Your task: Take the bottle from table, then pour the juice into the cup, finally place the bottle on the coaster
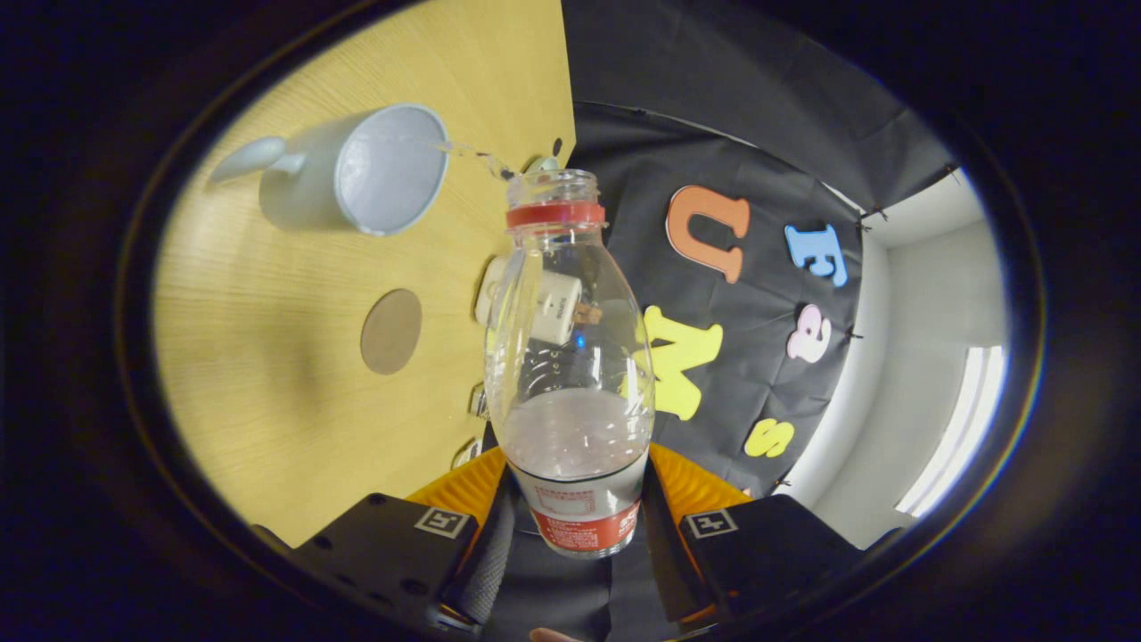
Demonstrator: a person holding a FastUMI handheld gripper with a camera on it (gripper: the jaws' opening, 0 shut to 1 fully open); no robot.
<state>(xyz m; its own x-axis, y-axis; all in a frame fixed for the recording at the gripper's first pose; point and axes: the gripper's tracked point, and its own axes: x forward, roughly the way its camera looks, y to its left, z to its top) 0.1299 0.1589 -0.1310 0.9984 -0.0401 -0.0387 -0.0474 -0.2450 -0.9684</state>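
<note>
Gripper view: gripper (570, 526) clamped on the bottle (570, 374), both fingers pressing its lower labelled part from either side. Bottle is clear plastic, uncapped, red ring at the neck, tipped over so its open mouth points toward the cup (357, 174). Some cloudy liquid sits in the bottle's lower half. A thin stream of liquid (472, 159) runs from the mouth to the cup's rim. Cup is pale with a handle, standing on the yellow wood-grain tabletop (267, 374) near its far edge, beyond the fingers. Round brown coaster (390, 332) lies flat on the tabletop between cup and gripper, well apart from the cup, bare. A small white object (553, 308) shows through the bottle at the tabletop's edge; cannot tell what it is.
</note>
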